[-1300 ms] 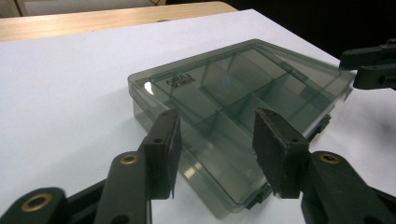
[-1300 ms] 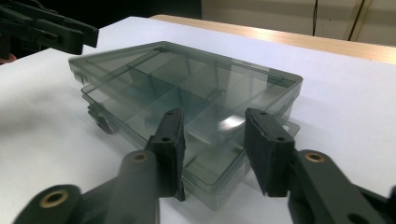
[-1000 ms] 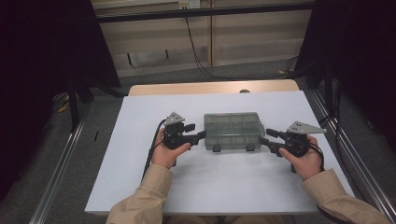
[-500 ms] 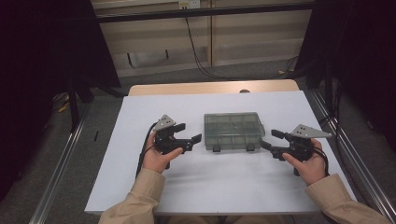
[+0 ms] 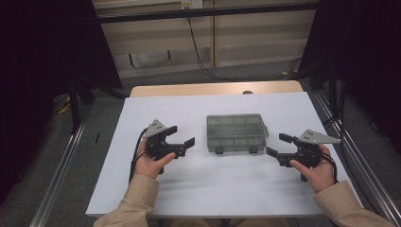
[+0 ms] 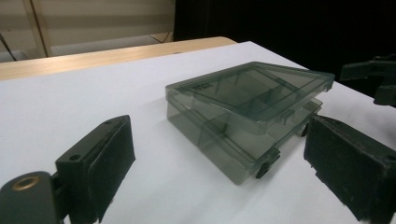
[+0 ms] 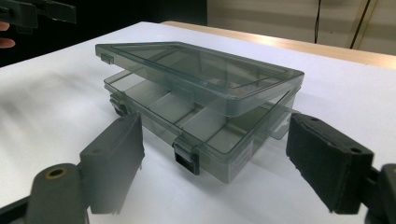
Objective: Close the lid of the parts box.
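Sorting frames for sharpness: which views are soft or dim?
High view: dim overall, dark at both sides, organizer box small but readable. Left gripper view: box sharp, near jaws soft. Right gripper view: box crisp, left jaw blurred.

Smoky clear plastic on a matt white top

The compartment box (image 5: 236,133) is glossy, translucent grey plastic with black plastic latches (image 7: 186,160); the table (image 5: 227,189) has a smooth matt white sheet, bare wood at its far edge (image 5: 217,89); both grippers' pads (image 6: 348,163) look matt, rough black.
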Available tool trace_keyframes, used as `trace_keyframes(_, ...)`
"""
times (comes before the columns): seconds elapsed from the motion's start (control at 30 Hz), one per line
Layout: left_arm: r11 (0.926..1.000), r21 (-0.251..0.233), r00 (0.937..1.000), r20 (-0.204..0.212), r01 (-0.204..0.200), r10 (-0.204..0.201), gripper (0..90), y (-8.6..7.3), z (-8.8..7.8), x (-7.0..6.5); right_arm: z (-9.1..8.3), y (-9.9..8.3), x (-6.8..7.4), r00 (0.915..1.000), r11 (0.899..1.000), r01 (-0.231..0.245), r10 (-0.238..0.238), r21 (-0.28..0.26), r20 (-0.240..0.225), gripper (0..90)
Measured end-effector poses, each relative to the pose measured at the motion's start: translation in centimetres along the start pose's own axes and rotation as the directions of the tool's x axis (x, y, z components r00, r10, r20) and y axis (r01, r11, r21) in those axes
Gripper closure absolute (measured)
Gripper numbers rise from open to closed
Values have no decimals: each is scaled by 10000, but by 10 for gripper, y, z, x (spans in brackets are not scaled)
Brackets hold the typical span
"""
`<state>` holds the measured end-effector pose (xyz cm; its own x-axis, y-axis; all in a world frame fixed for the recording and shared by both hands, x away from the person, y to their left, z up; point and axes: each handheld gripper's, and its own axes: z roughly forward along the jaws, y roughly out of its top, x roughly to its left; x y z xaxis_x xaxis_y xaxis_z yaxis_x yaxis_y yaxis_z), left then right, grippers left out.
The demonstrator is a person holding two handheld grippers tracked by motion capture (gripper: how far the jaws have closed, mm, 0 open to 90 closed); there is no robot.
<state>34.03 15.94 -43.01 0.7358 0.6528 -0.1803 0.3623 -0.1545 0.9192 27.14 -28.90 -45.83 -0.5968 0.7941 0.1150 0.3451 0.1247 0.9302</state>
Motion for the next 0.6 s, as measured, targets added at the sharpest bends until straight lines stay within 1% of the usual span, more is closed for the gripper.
trace_keyframes(0.03, 9999, -59, 10000, 33, 83, -83, 80, -1, -1, 0, -1, 0, 0, 10000, 10000, -61, 61, -2, 37, 162)
trace_keyframes(0.07, 9999, -117, 9999, 131, 51, -49, 78, -1, -2, 1, -2, -1, 0, 10000, 10000, -69, 69, -38, 24, 156)
trace_keyframes(0.1, 9999, -107, 10000, -37, 22, -23, 77, -1, -4, 0, -2, -1, 0, 9999, 9999, -135, 136, -91, 64, 150)
trace_keyframes(0.13, 9999, -104, 10000, -13, -2, 2, 76, -1, -6, 0, -3, -1, -1, 10000, 9999, -73, 74, -113, 56, 141)
trace_keyframes(0.17, 9997, -238, 10000, 25, 13, -12, 75, -2, -7, 1, -4, -2, 0, 9999, 9999, -73, 74, -144, 102, 136)
trace_keyframes(0.23, 9996, -273, 10000, -62, 65, -67, 74, -3, -10, 1, -5, -2, 0, 9999, 9998, -89, 91, -195, 108, 128)
trace_keyframes(0.3, 9996, -291, 9999, -106, 31, -34, 70, -5, -13, 3, -6, -3, 0, 9999, 9997, -12, 16, -226, 164, 125)
trace_keyframes(0.33, 9996, -259, 9999, -107, 60, -63, 70, -5, -15, 3, -7, -3, 0, 9999, 9998, -32, 35, -209, 131, 120)
trace_keyframes(0.37, 9990, -398, 9998, -60, 179, -182, 69, -6, -15, 3, -7, -3, 1, 9999, 9997, -44, 47, -227, 117, 115)
trace_keyframes(0.4, 9994, -335, 9998, -177, 81, -87, 67, -7, -17, 4, -8, -3, 1, 9999, 9997, -62, 64, -220, 94, 115)
trace_keyframes(0.43, 9996, -290, 9998, -202, 15, -21, 66, -7, -19, 5, -8, -3, 2, 9999, 9997, -67, 70, -255, 107, 114)
trace_keyframes(0.5, 9989, -455, 9998, -172, 82, -90, 65, -8, -21, 5, -8, -3, 3, 10000, 9997, -5, 7, -232, 86, 112)
trace_keyframes(0.53, 9990, -447, 9996, -274, 41, -53, 65, -8, -23, 5, -8, -3, 3, 10000, 9997, -7, 9, -226, 99, 109)
trace_keyframes(0.6, 9988, -479, 9993, -358, 88, -105, 64, -9, -26, 6, -8, -3, 4, 10000, 9997, -23, 24, -263, 72, 105)
